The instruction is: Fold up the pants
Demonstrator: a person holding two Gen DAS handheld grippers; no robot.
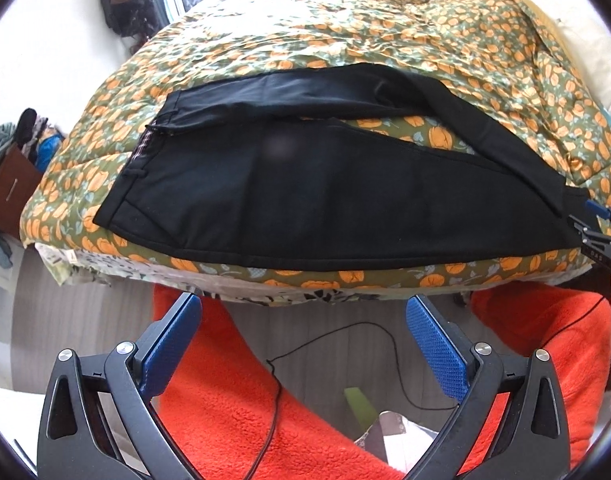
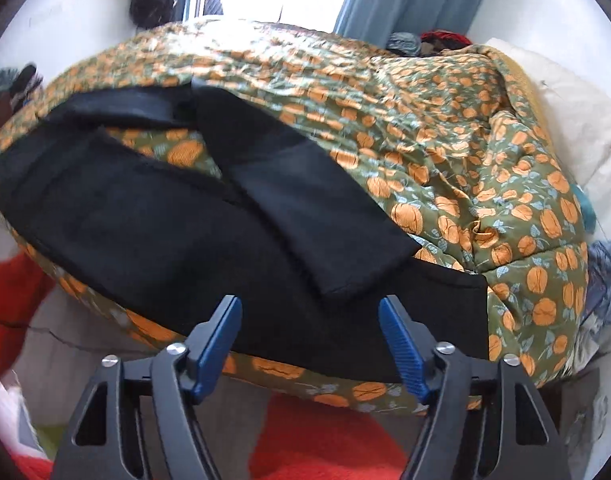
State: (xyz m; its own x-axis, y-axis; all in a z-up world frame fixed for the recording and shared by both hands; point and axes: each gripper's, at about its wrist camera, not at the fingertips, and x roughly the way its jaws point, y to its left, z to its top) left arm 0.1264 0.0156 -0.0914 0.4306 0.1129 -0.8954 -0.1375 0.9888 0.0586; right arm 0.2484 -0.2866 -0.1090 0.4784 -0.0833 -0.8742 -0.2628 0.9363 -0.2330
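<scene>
A bed by the window carries a green quilt [image 1: 485, 44] printed with orange flowers, and on it the black pants [image 1: 305, 200] lie spread, one leg crossing over the other, while the left gripper [image 1: 303, 344] and the right gripper [image 2: 310, 338] hover wide open, holding nothing.

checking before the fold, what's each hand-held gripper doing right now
Left hand-held gripper: open, holding nothing.
Right hand-held gripper: open, holding nothing, near the black pants.
</scene>
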